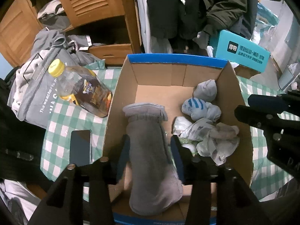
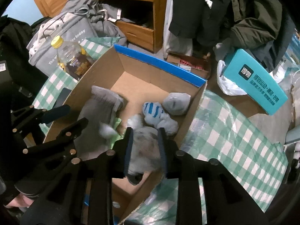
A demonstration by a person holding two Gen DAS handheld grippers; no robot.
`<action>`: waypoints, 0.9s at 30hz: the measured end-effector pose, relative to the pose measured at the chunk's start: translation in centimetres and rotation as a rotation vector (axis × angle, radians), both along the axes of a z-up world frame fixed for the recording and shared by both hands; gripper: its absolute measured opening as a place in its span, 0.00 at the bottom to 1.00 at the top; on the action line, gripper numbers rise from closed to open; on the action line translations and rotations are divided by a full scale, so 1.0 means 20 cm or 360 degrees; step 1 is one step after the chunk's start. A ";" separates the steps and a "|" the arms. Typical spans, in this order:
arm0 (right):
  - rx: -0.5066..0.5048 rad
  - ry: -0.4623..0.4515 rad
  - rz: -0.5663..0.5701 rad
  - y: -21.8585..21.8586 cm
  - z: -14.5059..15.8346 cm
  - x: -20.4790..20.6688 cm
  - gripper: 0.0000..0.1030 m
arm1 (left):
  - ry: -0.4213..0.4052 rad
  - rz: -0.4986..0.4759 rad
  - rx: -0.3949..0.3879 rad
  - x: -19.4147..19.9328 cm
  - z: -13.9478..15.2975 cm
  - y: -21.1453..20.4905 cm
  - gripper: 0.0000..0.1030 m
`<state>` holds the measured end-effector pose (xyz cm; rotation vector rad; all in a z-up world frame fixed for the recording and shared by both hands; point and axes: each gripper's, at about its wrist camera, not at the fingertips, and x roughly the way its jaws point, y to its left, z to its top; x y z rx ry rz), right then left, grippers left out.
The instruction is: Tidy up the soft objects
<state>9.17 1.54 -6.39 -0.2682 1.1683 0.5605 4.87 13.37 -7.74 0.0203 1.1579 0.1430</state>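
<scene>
An open cardboard box [image 1: 120,101] with a blue rim stands on a green checked cloth. Inside lie a long grey sock [image 1: 150,150], a grey rolled sock [image 1: 205,91], a blue striped rolled sock [image 1: 195,106] and crumpled pale socks [image 1: 215,138]. My left gripper [image 1: 150,150] straddles the long grey sock, fingers on both its sides. My right gripper [image 2: 145,146] is shut on a pale grey sock bundle [image 2: 146,146] inside the box [image 2: 105,65]. The long grey sock [image 2: 97,112], the blue striped sock [image 2: 152,111] and the grey rolled sock [image 2: 175,103] show there too.
A plastic bottle [image 1: 82,88] with a yellow cap lies left of the box beside a grey bag [image 1: 35,97] of clothes. A dark phone [image 1: 80,148] lies on the cloth. A teal box [image 1: 241,52] sits at the back right. Wooden drawers and hanging coats stand behind.
</scene>
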 end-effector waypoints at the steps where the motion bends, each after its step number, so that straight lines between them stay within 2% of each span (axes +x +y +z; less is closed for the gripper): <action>1: 0.0005 -0.0002 -0.0009 -0.01 0.01 0.00 0.28 | -0.0004 -0.0002 0.0006 0.00 0.01 0.00 0.54; 8: 0.0040 -0.0023 -0.0058 -0.10 0.06 -0.02 0.37 | -0.0048 -0.0027 0.0033 -0.03 0.08 -0.04 0.70; 11: 0.0052 -0.0069 -0.0063 -0.13 0.11 -0.05 0.45 | -0.0073 -0.0041 0.0045 -0.04 0.13 -0.07 0.76; 13: 0.0062 -0.0111 -0.0064 -0.15 0.15 -0.08 0.54 | -0.0093 -0.0061 0.0050 -0.05 0.17 -0.09 0.78; 17: 0.0068 -0.0195 -0.0069 -0.20 0.23 -0.13 0.56 | -0.0127 -0.0102 0.0050 -0.07 0.24 -0.13 0.79; 20: 0.0089 -0.0247 -0.0091 -0.26 0.28 -0.16 0.60 | -0.0150 -0.0122 0.0040 -0.09 0.28 -0.16 0.85; 27: 0.0098 -0.0397 -0.0122 -0.37 0.39 -0.24 0.62 | -0.0206 -0.0161 0.0040 -0.12 0.38 -0.22 0.91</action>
